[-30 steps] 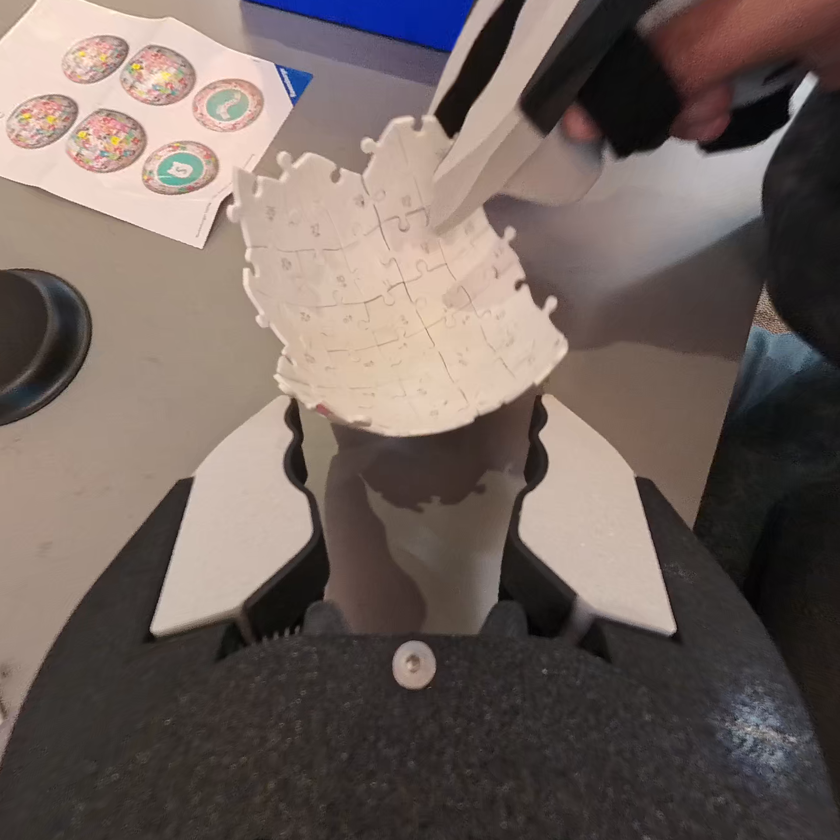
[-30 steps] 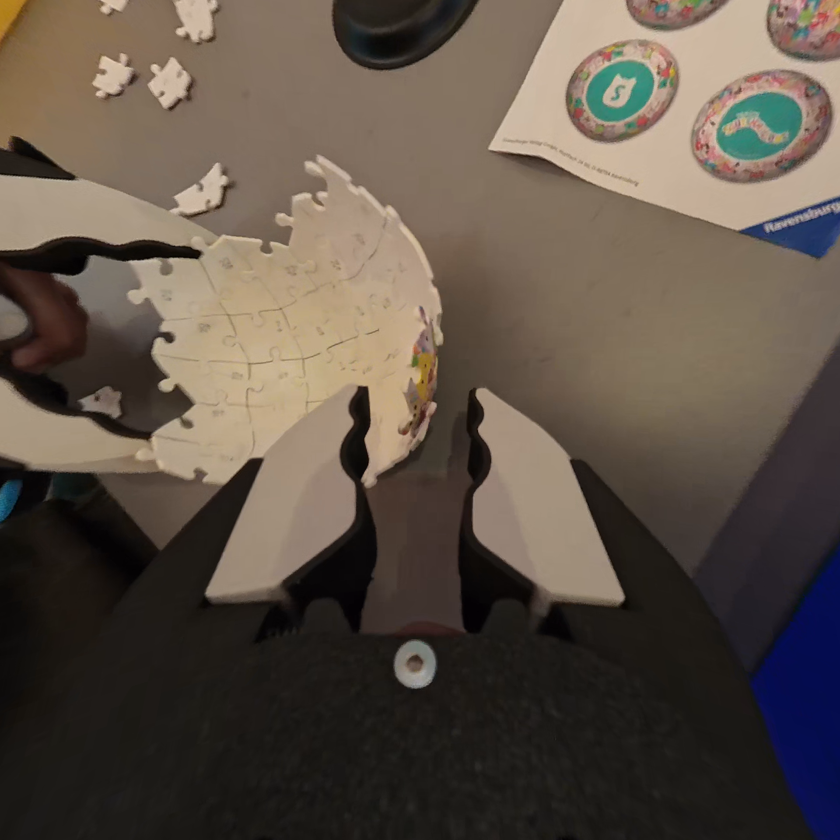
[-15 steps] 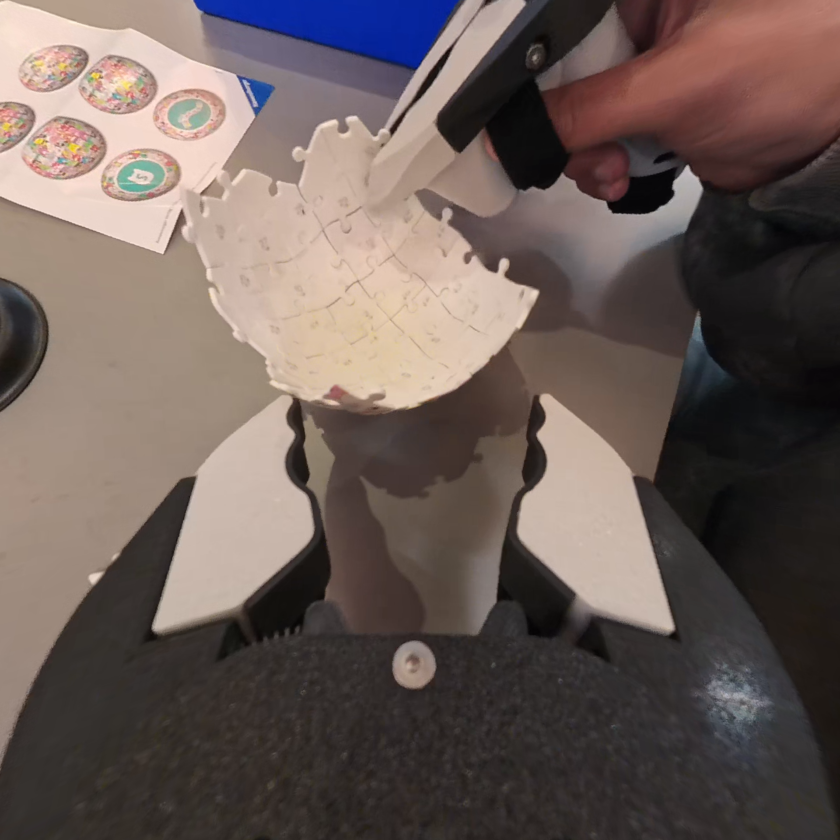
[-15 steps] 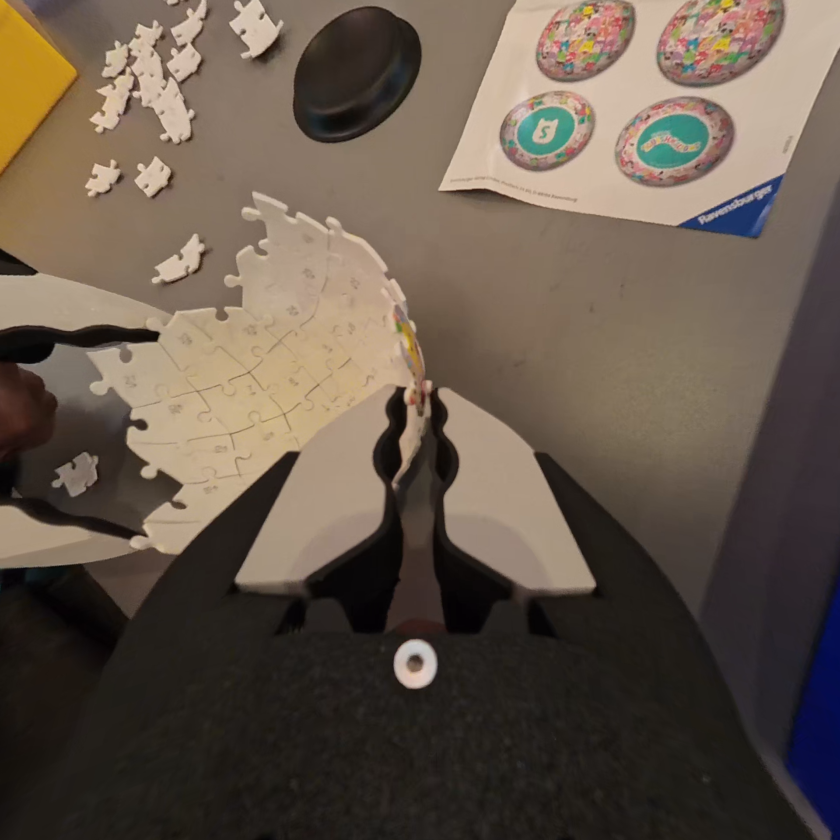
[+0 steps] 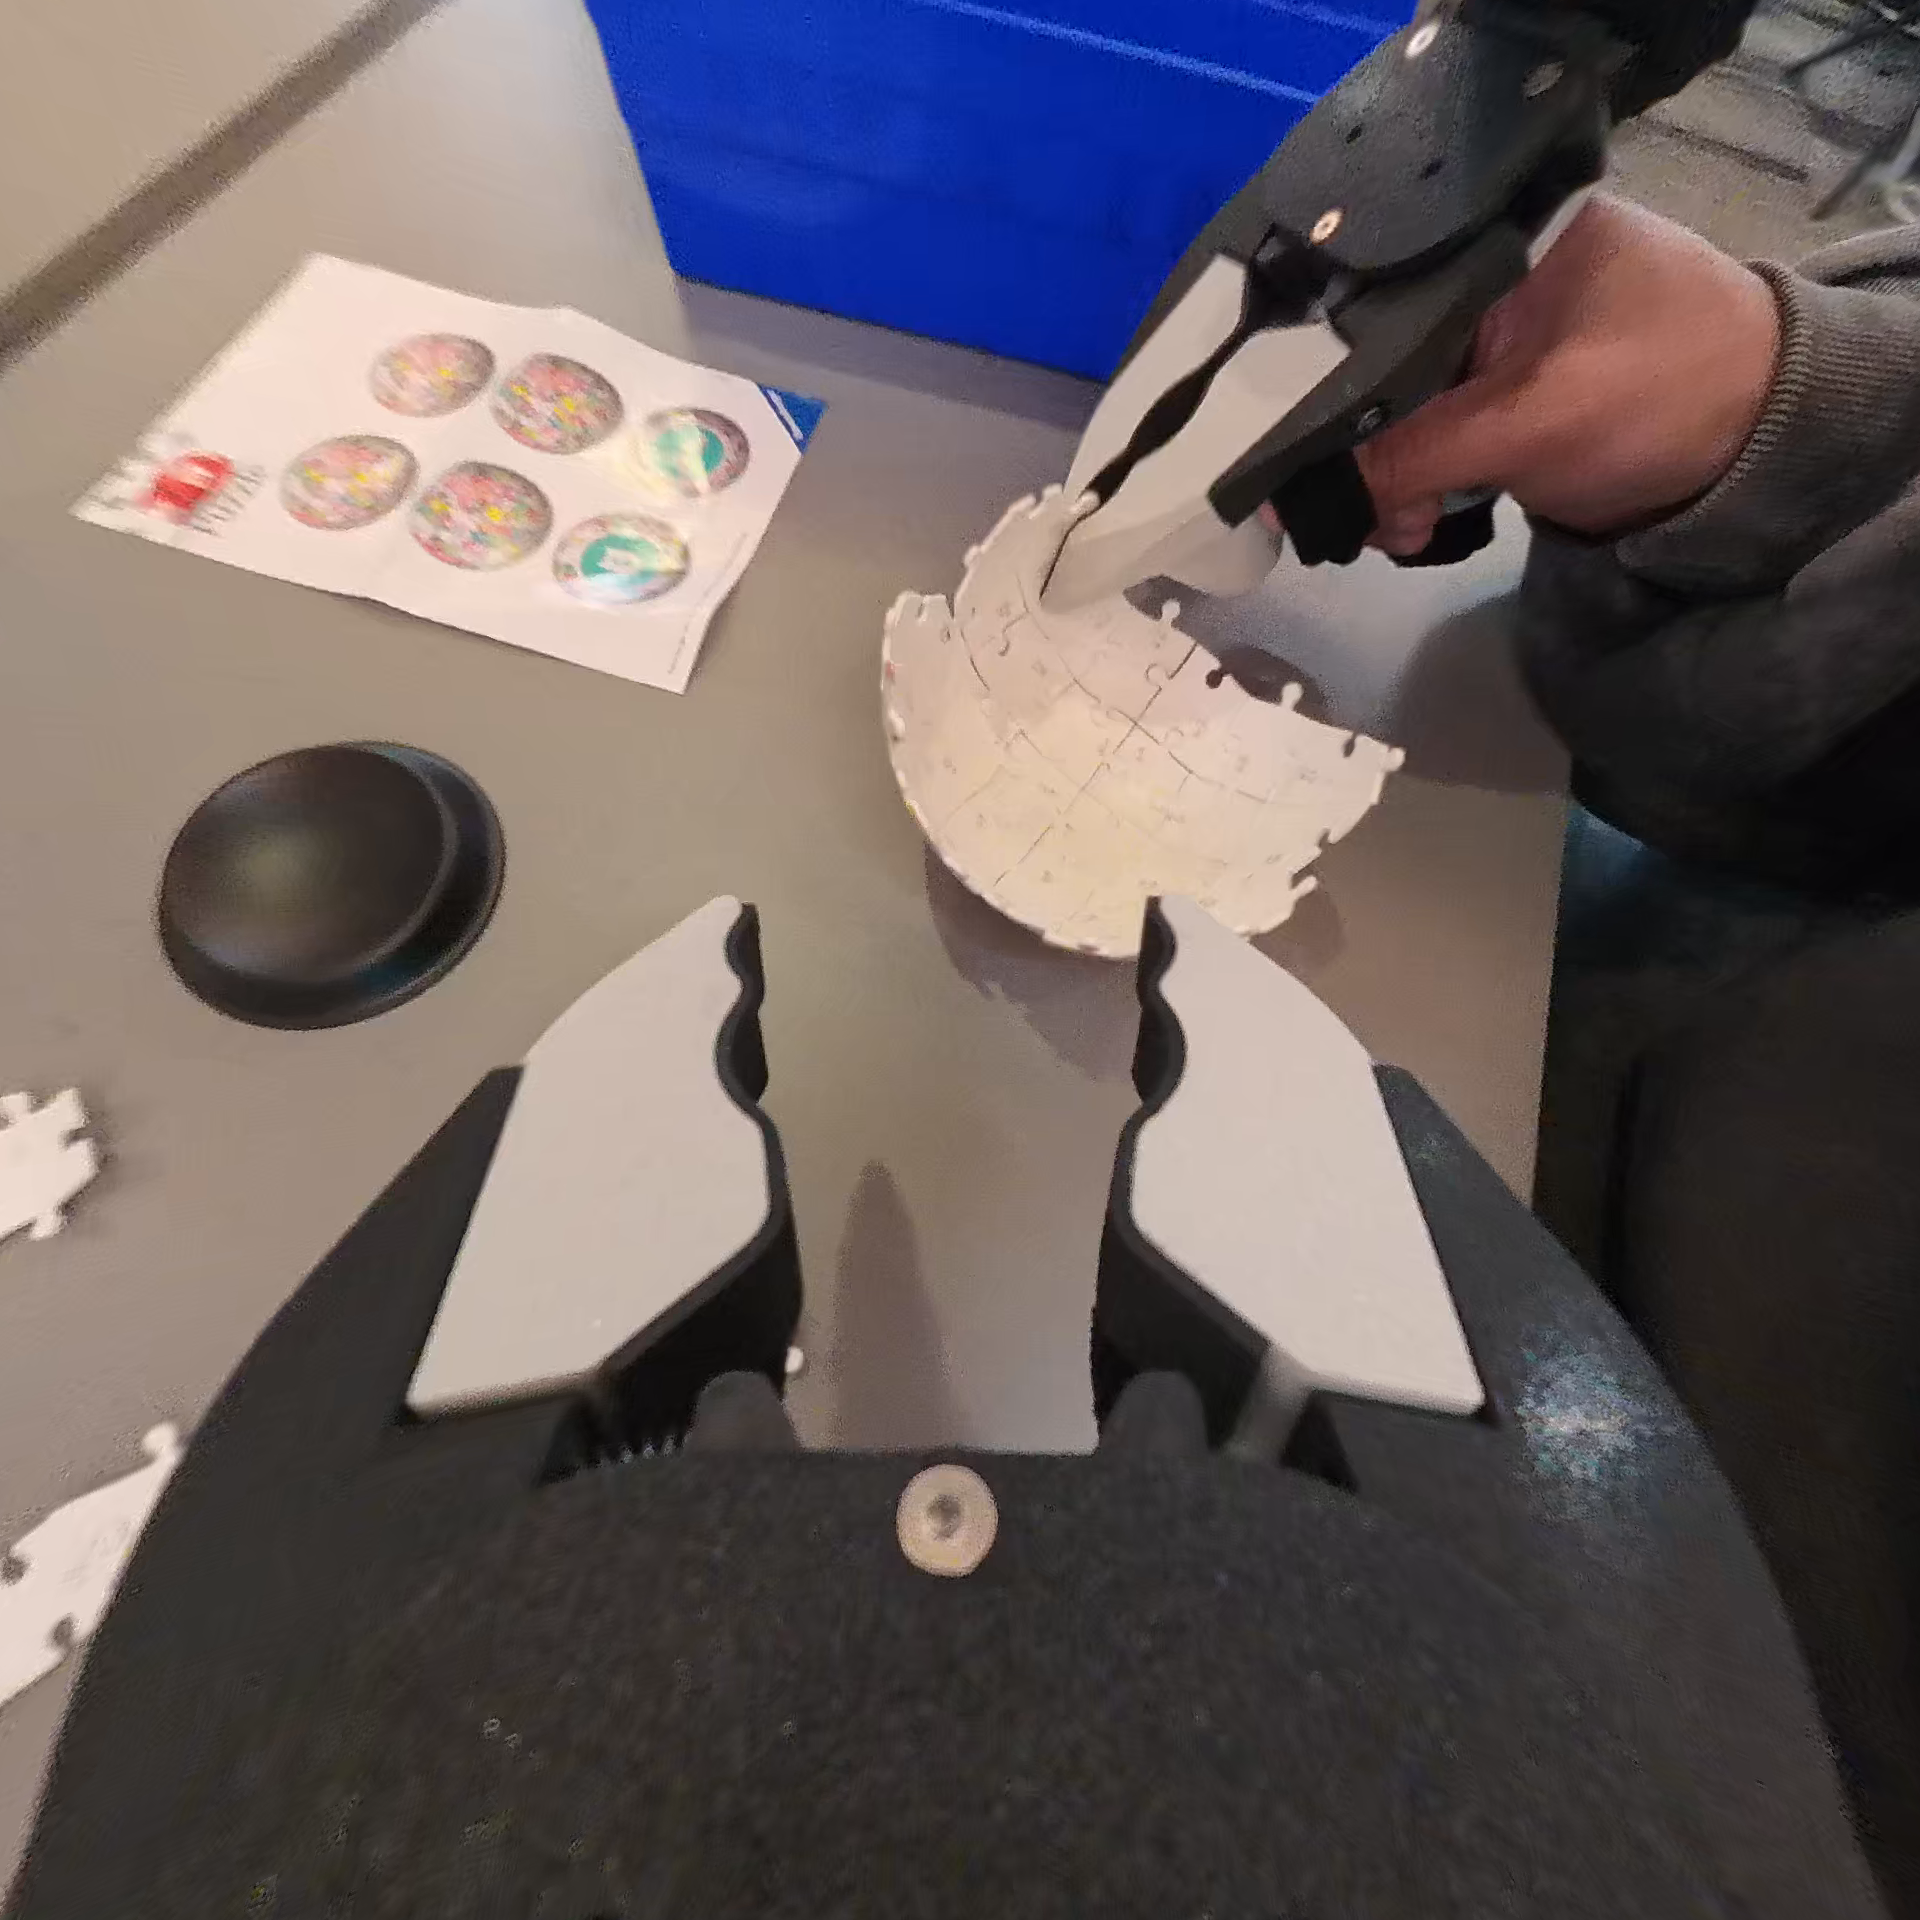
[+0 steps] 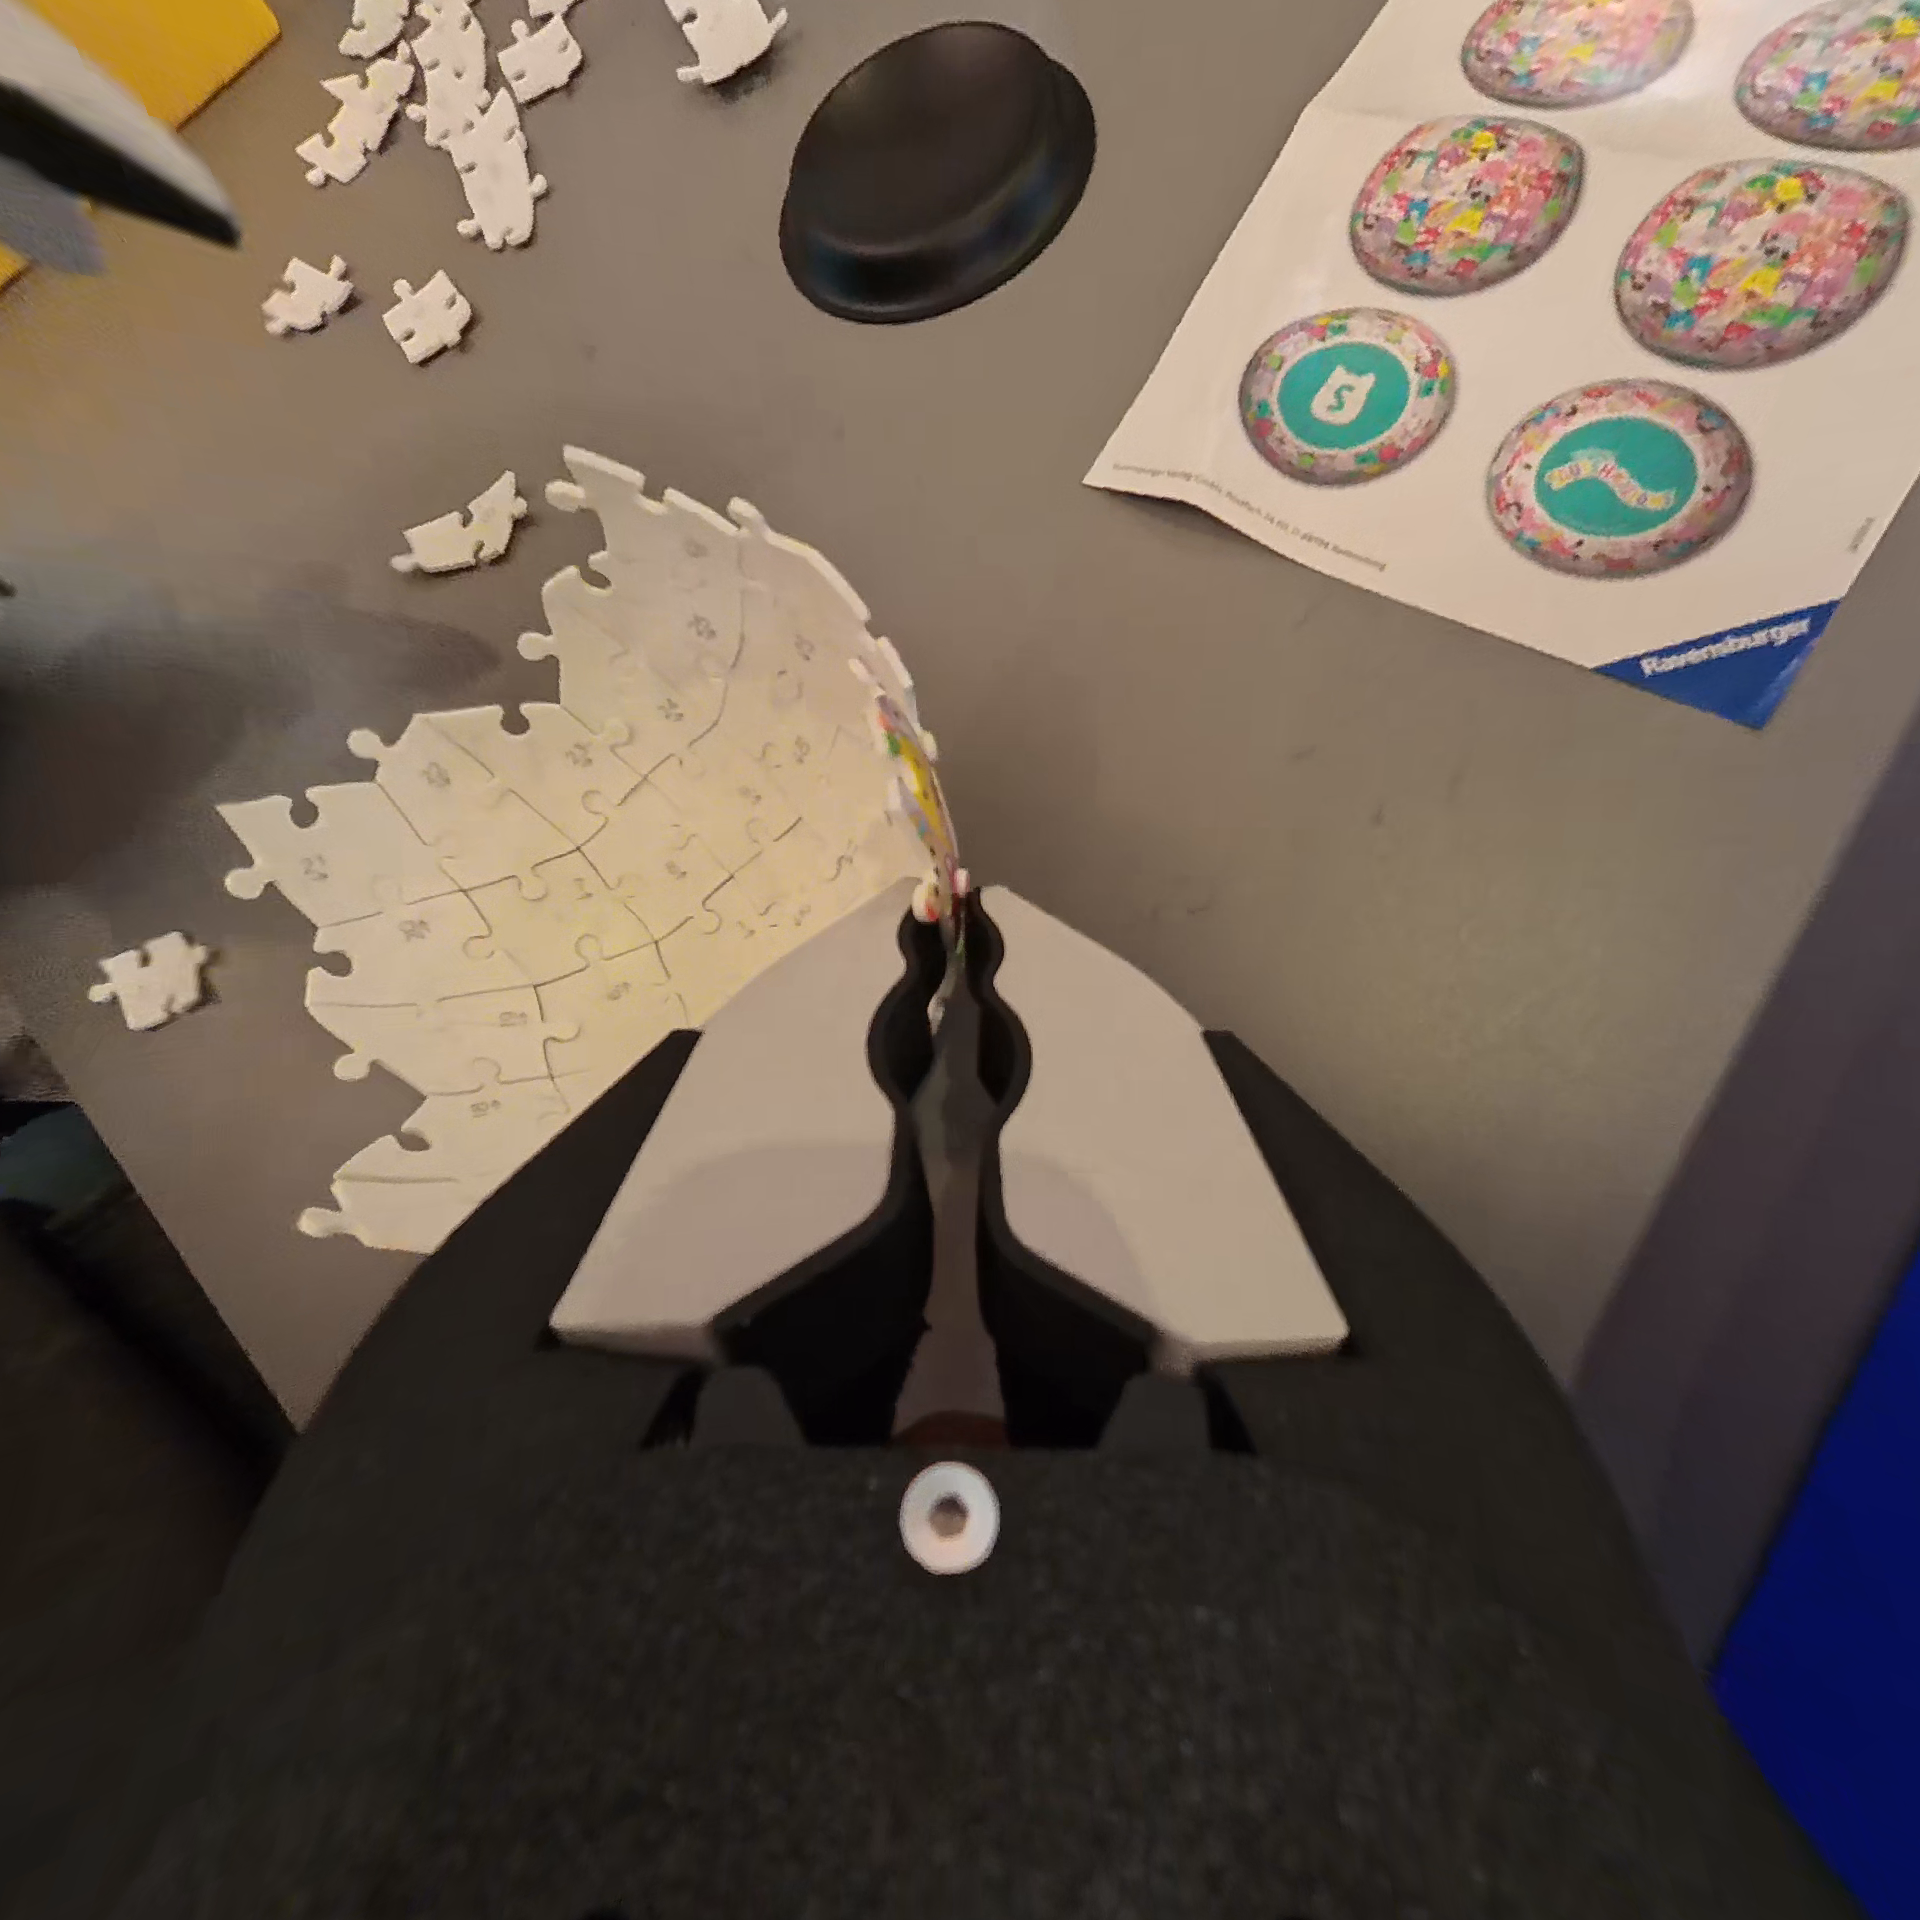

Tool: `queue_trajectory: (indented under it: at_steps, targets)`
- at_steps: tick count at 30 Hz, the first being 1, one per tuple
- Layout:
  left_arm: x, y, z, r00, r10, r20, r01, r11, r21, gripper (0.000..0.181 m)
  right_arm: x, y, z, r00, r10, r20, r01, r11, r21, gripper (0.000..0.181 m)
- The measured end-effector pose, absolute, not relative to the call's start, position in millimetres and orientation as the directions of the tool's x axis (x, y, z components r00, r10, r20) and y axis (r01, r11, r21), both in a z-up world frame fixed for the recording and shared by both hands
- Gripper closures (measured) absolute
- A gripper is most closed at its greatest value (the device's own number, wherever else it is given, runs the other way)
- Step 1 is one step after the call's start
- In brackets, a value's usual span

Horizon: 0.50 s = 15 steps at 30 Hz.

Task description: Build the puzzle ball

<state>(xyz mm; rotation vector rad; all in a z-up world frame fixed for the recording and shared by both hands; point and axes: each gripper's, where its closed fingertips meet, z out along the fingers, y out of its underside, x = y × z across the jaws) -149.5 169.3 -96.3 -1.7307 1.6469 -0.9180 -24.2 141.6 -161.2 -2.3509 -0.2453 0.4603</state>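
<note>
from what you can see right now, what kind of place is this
Probably a desk or worktable in an office or lab, not a home. The grey tabletop carries loose puzzle pieces and a printed picture sheet, a blue bin stands at its edge, and office chair legs seem to show behind.

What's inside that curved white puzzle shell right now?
The curved white puzzle shell holds nothing loose; only its numbered white inner face shows. The right tongs pinch its rim, covering part of it.

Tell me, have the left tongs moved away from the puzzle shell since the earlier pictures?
Yes. The left tongs have drawn back from the puzzle shell, toward the black dish; the shell, earlier between their tips, now lies ahead to the right.
</note>
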Motion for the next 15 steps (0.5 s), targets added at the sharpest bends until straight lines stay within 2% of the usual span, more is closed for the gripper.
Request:
queue_trajectory:
  at_steps: [4, 8, 12, 15]
  targets:
    - [-132, 170, -109, -0.06, -0.971, 0.23, -0.628, -0.142, -0.765, 0.121, -24, 143, -159, 0.923, 0.308, -0.231, 0.065, -0.717, -0.694, 0.175]
    - [-114, 177, -121, -0.065, -0.977, 0.202, -0.635, -0.116, -0.763, 0.125, -25, 144, -160, 0.917, 0.31, -0.252, 0.058, -0.729, -0.682, 0.172]
    - [-95, 192, -118, -0.118, -0.99, 0.071, -0.696, 0.032, -0.718, 0.125, -24, 145, -159, 0.919, 0.315, -0.238, 0.07, -0.722, -0.688, 0.178]
    - [-82, 203, -108, -0.256, -0.967, -0.002, -0.734, 0.196, -0.65, 0.13, -27, 147, -158, 0.909, 0.352, -0.222, 0.099, -0.702, -0.705, 0.178]
